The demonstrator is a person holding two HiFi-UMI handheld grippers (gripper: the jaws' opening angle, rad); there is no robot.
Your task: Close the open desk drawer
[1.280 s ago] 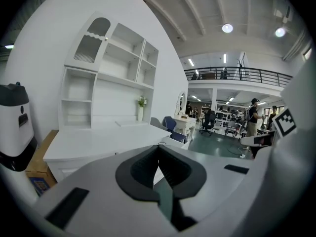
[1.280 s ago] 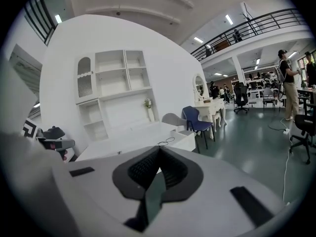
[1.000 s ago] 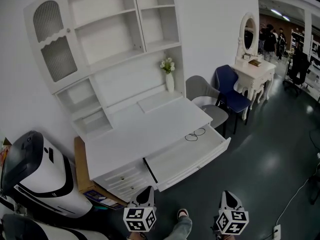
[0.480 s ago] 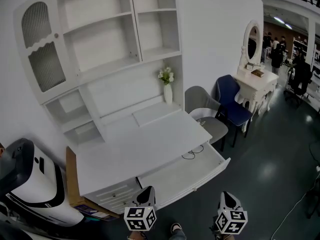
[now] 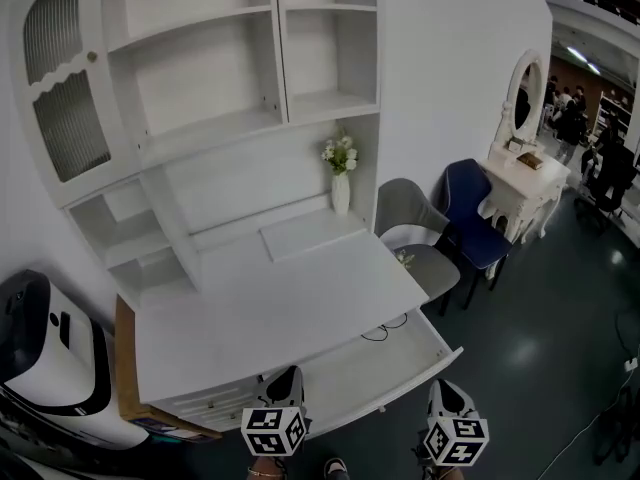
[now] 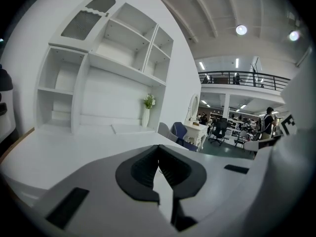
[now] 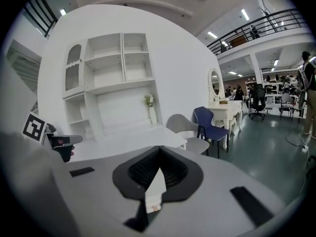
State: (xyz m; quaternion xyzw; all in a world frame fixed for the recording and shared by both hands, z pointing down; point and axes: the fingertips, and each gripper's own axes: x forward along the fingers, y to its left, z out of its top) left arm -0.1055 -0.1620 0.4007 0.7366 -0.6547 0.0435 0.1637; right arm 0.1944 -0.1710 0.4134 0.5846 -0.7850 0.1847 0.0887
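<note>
the drawer (image 5: 365, 373) of the white table (image 5: 270, 303) stood open, pulled out from under the right part of the table top toward the person. inside it, near the back, lay a thin dark looped thing (image 5: 385, 326); what it was could not be told.

the left gripper (image 5: 288, 376) was at the left end of the drawer front, and the right gripper (image 5: 441, 388) was just beside the drawer's right front corner, over the dark floor (image 5: 540, 348). whether either one touched the drawer could not be told. in the left gripper view the fingers (image 6: 148, 169) were together at the tips, with nothing between them. in the right gripper view the fingers (image 7: 173, 169) were together too, and also held nothing.

at the back of the table stood a white vase with flowers (image 5: 341, 180), under the open shelves (image 5: 230, 78). a grey chair (image 5: 412, 230) stood just beside the table on the right, and a blue chair (image 5: 470, 213) next to it.
</note>
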